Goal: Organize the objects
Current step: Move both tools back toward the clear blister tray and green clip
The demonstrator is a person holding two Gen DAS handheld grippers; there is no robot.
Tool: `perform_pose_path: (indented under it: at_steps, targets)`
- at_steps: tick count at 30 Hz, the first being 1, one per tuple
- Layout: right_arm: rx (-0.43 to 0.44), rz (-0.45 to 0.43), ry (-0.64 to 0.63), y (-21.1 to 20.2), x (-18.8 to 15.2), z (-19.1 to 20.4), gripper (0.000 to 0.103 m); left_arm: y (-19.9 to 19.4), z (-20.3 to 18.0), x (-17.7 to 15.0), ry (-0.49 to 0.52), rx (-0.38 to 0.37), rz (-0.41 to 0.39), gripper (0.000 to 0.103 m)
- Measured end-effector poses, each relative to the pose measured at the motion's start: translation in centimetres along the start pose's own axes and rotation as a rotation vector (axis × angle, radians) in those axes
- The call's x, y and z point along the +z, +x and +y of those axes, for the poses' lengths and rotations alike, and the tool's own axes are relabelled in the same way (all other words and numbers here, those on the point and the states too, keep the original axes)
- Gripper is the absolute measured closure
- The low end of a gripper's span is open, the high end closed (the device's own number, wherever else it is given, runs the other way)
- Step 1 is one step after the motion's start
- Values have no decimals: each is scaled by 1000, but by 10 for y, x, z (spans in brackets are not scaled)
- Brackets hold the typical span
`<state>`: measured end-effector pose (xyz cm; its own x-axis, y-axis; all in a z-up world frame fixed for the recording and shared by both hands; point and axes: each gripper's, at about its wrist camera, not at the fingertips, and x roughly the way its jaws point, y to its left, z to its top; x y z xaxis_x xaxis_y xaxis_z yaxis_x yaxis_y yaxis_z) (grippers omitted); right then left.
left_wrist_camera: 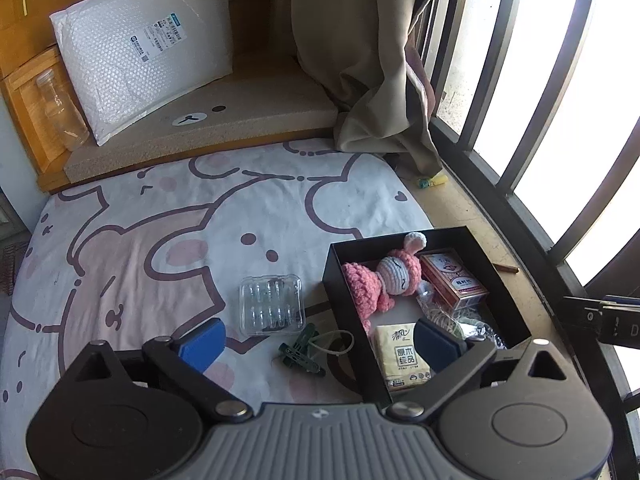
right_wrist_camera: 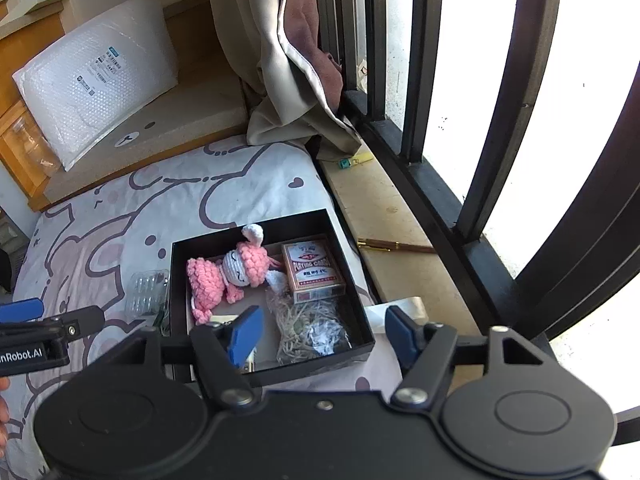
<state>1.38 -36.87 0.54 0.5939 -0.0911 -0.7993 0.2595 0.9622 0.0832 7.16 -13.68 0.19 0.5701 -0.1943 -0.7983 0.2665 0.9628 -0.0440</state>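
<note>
On the bear-print bedsheet (left_wrist_camera: 160, 216) by the window bars (right_wrist_camera: 424, 60) sits the black box (right_wrist_camera: 180, 280), holding a pink crochet doll (right_wrist_camera: 228, 276), a card deck (right_wrist_camera: 314, 270), a tissue pack (left_wrist_camera: 400, 356) and tangled twine (right_wrist_camera: 304, 328). Beside the box lie a clear plastic case (left_wrist_camera: 272, 304) and a green clip (left_wrist_camera: 302, 354). My left gripper (left_wrist_camera: 318, 344) and right gripper (right_wrist_camera: 322, 334) both hang spread wide, holding nothing.

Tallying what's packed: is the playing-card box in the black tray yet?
In: the playing-card box lies inside the black tray, beside the crocheted doll.
</note>
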Motion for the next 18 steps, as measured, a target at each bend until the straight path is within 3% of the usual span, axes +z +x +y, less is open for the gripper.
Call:
perform_pose_path:
  at_steps: [10, 18]
  targets:
    - [-36, -31, -19, -5, -7, -1, 4, 0, 2, -6, 2, 7, -4, 0]
    - [-88, -28, -52, 1, -10, -4, 0, 4, 3, -5, 2, 0, 4, 0]
